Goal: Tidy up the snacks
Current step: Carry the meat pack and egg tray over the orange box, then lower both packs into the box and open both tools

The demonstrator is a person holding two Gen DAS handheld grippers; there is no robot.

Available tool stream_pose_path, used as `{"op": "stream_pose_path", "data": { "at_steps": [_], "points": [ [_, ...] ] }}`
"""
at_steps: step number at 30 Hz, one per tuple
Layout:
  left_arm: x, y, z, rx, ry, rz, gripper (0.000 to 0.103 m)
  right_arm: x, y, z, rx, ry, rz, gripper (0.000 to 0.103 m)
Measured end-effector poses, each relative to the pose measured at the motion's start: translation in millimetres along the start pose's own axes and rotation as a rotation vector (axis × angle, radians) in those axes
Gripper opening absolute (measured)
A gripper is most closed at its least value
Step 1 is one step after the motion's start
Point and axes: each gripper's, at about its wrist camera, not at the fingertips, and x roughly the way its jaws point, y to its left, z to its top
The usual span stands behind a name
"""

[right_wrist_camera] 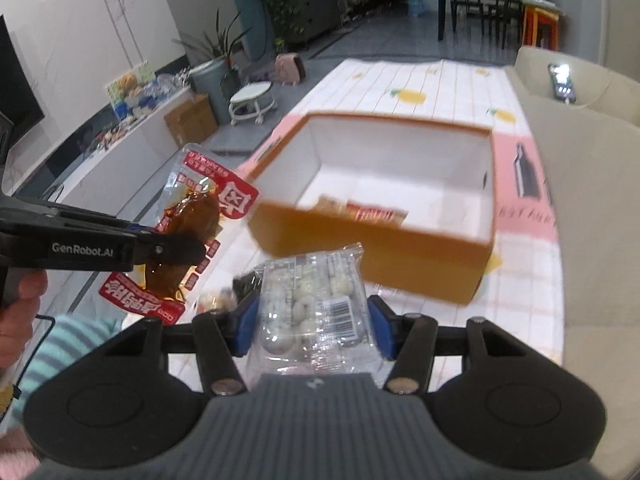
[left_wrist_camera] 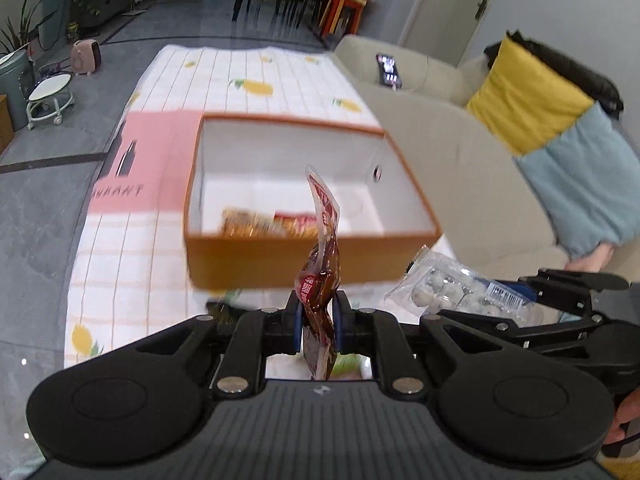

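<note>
Left wrist view: table with a white checked cloth (left_wrist_camera: 248, 80) printed with lemons, sofa (left_wrist_camera: 452, 128) along its right edge. On the cloth sits an open orange box (left_wrist_camera: 296, 264), white inside, resting partly on a pink sheet (left_wrist_camera: 148, 160). Two packets (left_wrist_camera: 272, 222) already lie against the box's near wall; the rest of the floor is bare.

Step in hand, as I read it: carry phase, both loads up and short of the box, nothing dropped yet.

Left gripper (left_wrist_camera: 318, 320): jaws clenched on a thin red pouch (left_wrist_camera: 320, 276) with dark brown contents, pinched at mid-length. The top half flops up and twists, the bottom tail hangs below the pads.

Right gripper (right_wrist_camera: 312, 324): jaws part-way closed, grasping a clear bag of pale round sweets (right_wrist_camera: 316, 312) by its two sides, barcode label facing up. The bag bulges between the pads, so the hold looks soft.

Both snacks sit just this side of the box's near wall, the red pouch to the left of it in the right wrist view.

Next move calls for: carry forward over the near rim, aim for the bare floor behind the two packets, lower, then release. Stagger the drops, since the grippers are close together. Floppy pouch may snag the rim.
</note>
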Motion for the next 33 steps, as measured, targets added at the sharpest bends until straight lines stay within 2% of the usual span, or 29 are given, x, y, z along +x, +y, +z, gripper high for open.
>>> {"op": "stream_pose_path", "data": {
  "at_steps": [5,9,13,15,21,27,33],
  "points": [
    [8.9,-8.8,37.2,-0.013,-0.044,-0.043,0.016,-2.9,-13.4,38.8,-0.012,-0.044,-0.043,0.055],
    [28.7,-14.0,64.6,-0.035,-0.042,-0.071,0.015,4.5,-31.7,67.2,-0.001,-0.050,-0.083,0.055],
    [55.6,-18.1,88.1,-0.064,-0.023,-0.084,0.015,28.2,-53.7,92.0,0.024,-0.021,-0.119,0.055],
    [73.6,-17.8,98.8,-0.084,0.003,-0.098,0.015,44.5,-65.4,102.9,0.034,0.010,-0.140,0.055],
    [138.8,-9.4,117.0,-0.140,0.115,-0.077,0.015,105.3,-84.5,115.1,0.018,0.135,-0.174,0.055],
    [197.0,1.0,116.6,-0.192,0.234,-0.084,0.015,155.7,-96.1,112.9,-0.029,0.265,-0.179,0.055],
    [232.1,8.2,112.5,-0.227,0.314,-0.093,0.015,183.0,-101.9,107.2,-0.069,0.367,-0.183,0.055]
  ]
}}
